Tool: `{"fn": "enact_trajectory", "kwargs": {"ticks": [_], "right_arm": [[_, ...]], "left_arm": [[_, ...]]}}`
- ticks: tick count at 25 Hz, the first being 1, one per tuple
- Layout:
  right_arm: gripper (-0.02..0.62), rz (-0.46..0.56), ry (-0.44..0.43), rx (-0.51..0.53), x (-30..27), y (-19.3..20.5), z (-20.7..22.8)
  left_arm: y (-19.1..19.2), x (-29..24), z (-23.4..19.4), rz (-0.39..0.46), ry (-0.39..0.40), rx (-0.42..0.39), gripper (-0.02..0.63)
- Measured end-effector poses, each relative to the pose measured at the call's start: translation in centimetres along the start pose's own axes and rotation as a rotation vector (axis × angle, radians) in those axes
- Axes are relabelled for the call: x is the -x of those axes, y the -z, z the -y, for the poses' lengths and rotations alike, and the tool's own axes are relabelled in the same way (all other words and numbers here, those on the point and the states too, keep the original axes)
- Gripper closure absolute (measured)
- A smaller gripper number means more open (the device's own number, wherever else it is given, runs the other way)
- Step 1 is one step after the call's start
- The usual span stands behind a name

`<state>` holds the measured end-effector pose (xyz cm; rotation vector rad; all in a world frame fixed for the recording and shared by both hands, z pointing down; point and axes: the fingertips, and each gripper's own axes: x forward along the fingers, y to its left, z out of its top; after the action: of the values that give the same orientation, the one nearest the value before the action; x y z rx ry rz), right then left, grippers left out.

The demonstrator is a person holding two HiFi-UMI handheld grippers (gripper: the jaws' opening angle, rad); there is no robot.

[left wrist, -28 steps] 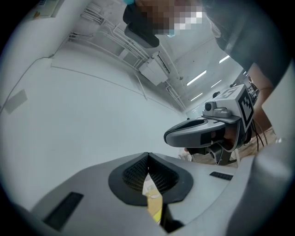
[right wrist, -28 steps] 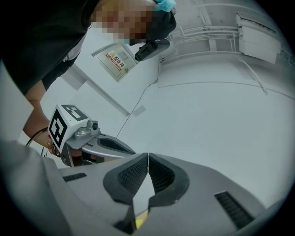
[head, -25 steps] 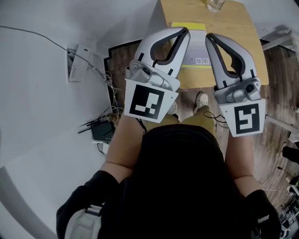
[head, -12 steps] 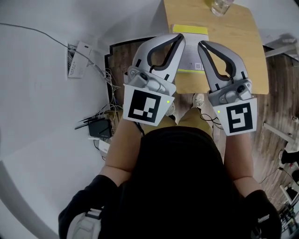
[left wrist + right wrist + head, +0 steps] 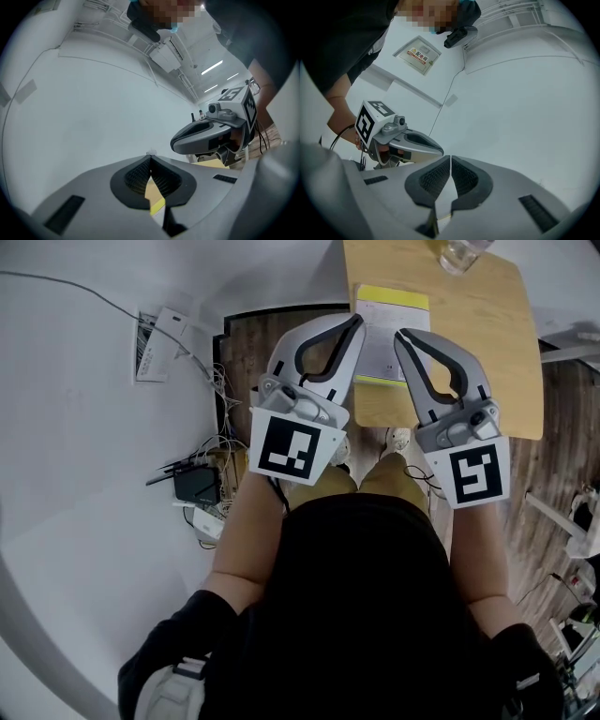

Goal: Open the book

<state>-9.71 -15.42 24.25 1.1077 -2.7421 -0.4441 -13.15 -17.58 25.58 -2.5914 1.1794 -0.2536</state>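
Note:
The book [image 5: 386, 324], white-covered with a yellow band at its far end, lies shut on the small wooden table [image 5: 478, 343]. In the head view both grippers hang side by side above its near part. The left gripper [image 5: 356, 322] covers the book's left edge, and the right gripper [image 5: 401, 336] is over its right half. Each points level and forward. In the left gripper view the left gripper [image 5: 150, 159] has its pads together with nothing held. In the right gripper view the right gripper [image 5: 450, 158] is likewise shut and empty. Whether either touches the book is hidden.
A drinking glass [image 5: 461, 254] stands at the table's far edge. On the floor to the left lie a black box [image 5: 197, 486] and tangled cables. A white wall [image 5: 94, 427] fills the left side. The person's shoes [image 5: 403, 440] are just below the table's near edge.
Both grippers have sunk toward the table and drawn closer together. Their tips now sit lower over the book's near part. Both jaws stay shut.

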Motion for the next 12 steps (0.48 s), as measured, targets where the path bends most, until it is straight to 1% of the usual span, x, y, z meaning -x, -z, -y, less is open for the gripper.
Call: {"fn": "enact_trajectory", "kwargs": {"ticks": [4,12], "right_arm": [[0.565,-0.016,-0.021,-0.020,-0.4,1.1,-0.5],[0.565,-0.043,-0.059,-0.051,-1.0,3.6,-1.7]], "left_arm": [[1.0,-0.2,0.2,-0.023,-0.003,0.020,0.597],[3.2,-0.6,0.8,-0.061,0.003,0.034,0.597]]}}
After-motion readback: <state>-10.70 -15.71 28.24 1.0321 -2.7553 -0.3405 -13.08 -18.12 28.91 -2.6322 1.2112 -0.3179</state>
